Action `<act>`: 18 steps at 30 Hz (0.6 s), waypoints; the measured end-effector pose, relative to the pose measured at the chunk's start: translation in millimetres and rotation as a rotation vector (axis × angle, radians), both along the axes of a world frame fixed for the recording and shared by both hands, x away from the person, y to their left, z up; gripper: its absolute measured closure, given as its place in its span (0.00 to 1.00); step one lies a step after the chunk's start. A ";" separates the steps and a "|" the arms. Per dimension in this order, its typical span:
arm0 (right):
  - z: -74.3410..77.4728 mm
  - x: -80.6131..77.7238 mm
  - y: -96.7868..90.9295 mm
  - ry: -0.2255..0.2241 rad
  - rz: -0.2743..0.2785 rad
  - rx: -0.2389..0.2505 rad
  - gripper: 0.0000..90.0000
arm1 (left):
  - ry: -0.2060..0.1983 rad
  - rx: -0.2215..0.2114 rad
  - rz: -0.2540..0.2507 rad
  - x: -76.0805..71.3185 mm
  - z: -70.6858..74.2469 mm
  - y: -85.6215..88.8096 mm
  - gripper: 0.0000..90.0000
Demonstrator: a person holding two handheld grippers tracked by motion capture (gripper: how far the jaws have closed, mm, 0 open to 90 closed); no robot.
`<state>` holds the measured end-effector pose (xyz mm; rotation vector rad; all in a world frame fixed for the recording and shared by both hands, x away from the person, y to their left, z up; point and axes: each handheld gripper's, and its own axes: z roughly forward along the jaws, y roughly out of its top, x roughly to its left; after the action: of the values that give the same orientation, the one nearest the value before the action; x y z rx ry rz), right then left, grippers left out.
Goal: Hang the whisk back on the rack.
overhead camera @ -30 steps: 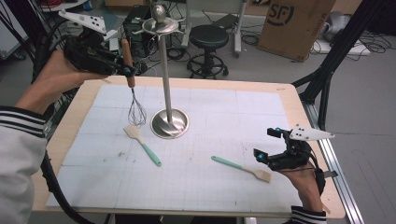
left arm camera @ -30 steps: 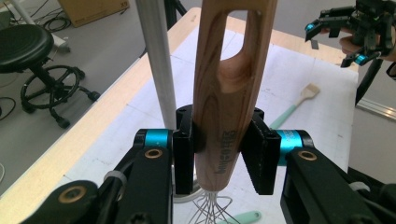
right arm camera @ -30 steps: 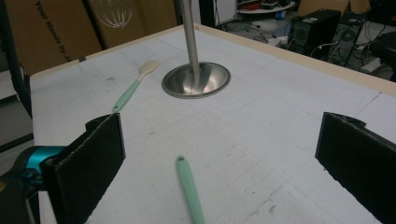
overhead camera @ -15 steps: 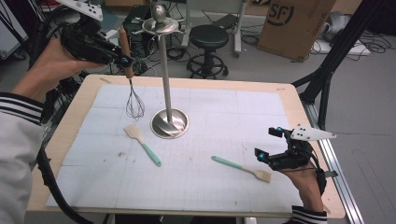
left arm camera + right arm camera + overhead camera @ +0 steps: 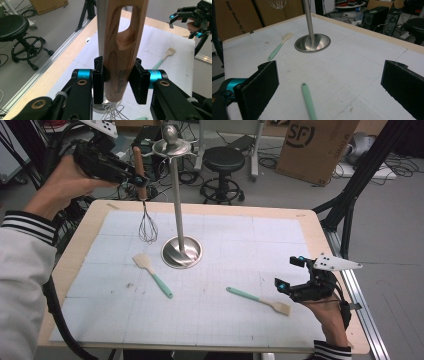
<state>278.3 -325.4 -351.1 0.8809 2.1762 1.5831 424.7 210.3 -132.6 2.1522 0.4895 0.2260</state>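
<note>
Wood, steel and mint green on a white gridded mat

The whisk (image 5: pixel 144 205) has a brown wooden handle and silver wire loops; the stand (image 5: pixel 179 220) is polished steel. Two spatulas (image 5: pixel 152 274) (image 5: pixel 260 300) pair mint-green handles with pale beige blades. The mat (image 5: pixel 235 245) is white with a faint grid, the table (image 5: pixel 310 227) edge light wood. Black grippers (image 5: pixel 117 82) (image 5: pixel 300 287) carry teal accents.

Grey floor (image 5: pixel 400 230), black stool (image 5: pixel 224 160), cardboard box (image 5: pixel 315 145).
</note>
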 end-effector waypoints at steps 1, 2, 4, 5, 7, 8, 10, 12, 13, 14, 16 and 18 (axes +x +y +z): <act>-0.1 0.0 0.0 0.004 0.000 0.001 0.00 | -0.001 -0.002 -0.005 0.7 -0.2 -0.2 0.75; -0.1 0.1 0.0 0.005 -0.001 0.001 0.00 | -0.001 -0.002 -0.008 1.2 -0.4 -0.6 0.75; -0.3 0.3 0.1 0.004 -0.002 0.000 0.00 | -0.003 0.004 -0.004 2.9 -0.6 -1.1 0.75; -0.3 0.4 0.1 0.005 -0.002 0.000 0.00 | -0.001 0.003 -0.005 3.6 -0.5 -1.2 0.75; -0.9 0.7 0.2 0.005 -0.001 -0.001 0.00 | 0.000 -0.005 -0.010 4.1 -0.8 -2.5 0.75; -1.2 0.8 0.3 0.010 -0.002 -0.001 0.00 | 0.000 -0.005 -0.010 3.8 -1.2 -4.0 0.75; -2.0 1.5 0.4 0.010 -0.001 -0.002 0.00 | 0.002 0.008 -0.017 3.5 -2.1 -6.5 0.75; -2.4 1.9 0.8 0.015 -0.002 -0.003 0.00 | 0.003 0.021 -0.018 2.8 -3.2 -10.0 0.75; -2.5 2.2 1.0 0.012 0.000 -0.004 0.00 | 0.003 0.024 -0.021 2.6 -3.5 -11.7 0.75; -2.6 2.6 1.1 0.009 0.002 -0.006 0.00 | 0.001 0.023 -0.022 2.6 -3.8 -13.4 0.75; -2.7 2.6 1.8 0.015 0.002 -0.006 0.00 | -0.001 0.024 -0.028 2.0 -3.9 -16.9 0.75; -2.7 2.7 2.1 0.015 0.003 -0.006 0.00 | 0.000 0.029 -0.024 1.9 -4.6 -20.2 0.75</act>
<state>281.0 -323.2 -353.8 0.8908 2.1919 1.5756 426.7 190.1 -137.2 2.1846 0.4629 0.2209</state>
